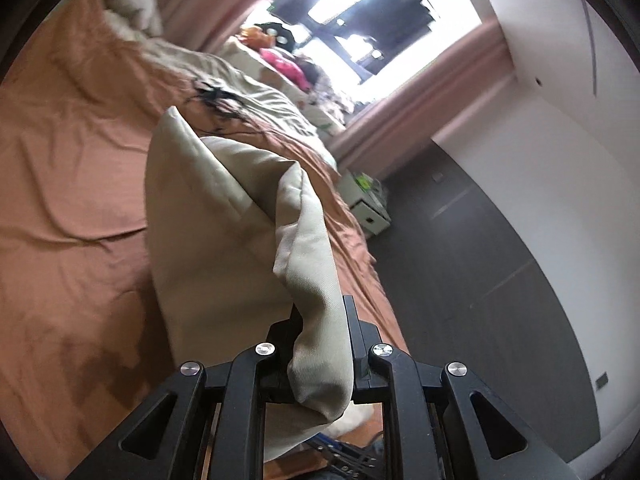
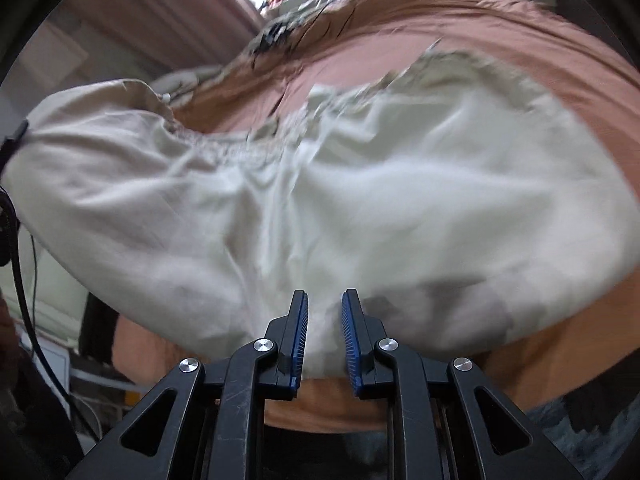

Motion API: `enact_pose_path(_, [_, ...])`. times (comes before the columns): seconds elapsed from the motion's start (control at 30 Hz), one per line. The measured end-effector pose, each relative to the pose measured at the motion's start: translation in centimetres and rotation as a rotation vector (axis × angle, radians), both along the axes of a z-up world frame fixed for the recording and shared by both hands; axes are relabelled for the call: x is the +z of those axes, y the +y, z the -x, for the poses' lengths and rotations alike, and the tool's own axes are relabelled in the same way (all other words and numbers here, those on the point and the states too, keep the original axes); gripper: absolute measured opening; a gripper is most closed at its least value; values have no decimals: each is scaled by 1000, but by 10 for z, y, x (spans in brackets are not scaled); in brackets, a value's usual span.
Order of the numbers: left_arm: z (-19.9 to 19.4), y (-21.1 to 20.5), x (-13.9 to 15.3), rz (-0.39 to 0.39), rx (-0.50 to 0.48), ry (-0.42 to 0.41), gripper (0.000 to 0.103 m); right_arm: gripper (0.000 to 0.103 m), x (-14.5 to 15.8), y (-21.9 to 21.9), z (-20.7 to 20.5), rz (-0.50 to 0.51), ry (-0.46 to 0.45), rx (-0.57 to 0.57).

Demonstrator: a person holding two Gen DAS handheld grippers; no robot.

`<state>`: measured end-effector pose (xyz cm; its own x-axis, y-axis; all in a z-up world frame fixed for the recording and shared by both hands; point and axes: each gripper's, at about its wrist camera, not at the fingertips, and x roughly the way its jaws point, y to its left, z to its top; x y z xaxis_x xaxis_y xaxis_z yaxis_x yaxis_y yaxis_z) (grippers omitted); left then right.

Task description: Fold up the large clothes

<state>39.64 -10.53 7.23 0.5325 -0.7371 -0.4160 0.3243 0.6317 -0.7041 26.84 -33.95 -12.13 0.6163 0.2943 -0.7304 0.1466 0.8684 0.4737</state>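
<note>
A large cream garment [image 1: 224, 216] hangs over a bed with an orange-brown sheet [image 1: 68, 152]. My left gripper [image 1: 322, 320] is shut on a thick fold of the garment and holds it lifted off the bed. In the right wrist view the same garment [image 2: 320, 200] spreads wide and blurred across the sheet [image 2: 500, 32]. My right gripper [image 2: 324, 308] has its blue-padded jaws a small way apart, with the garment's near edge between them; no firm pinch shows.
A cream quilt with black print [image 1: 224, 100] and pillows lie at the bed's far end. A small white bedside cabinet [image 1: 368, 208] stands on the dark floor [image 1: 480, 280] beside the bed. Pink curtains [image 1: 420, 108] frame a bright window. Cables [image 2: 24, 280] hang at left.
</note>
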Motion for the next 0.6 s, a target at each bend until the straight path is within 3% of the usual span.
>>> enact_pose_path(0.27, [-17,-99,9,-44,-129,-3,16,19,22,-85,42,-40,-71,-161])
enact_pose_path(0.47, [-24,-208,-14,-112,-286,32,17,19,19,-147,87,-53,-75,-308])
enact_pose_path(0.53, [-24,-248,-31,-186,-348,63,24,19,11,-164,101,-55,-59,-357])
enact_pose_path(0.6, [-17,-282,-47,-264,-409,75,48,19,3,-179,113,-65,-40,-397])
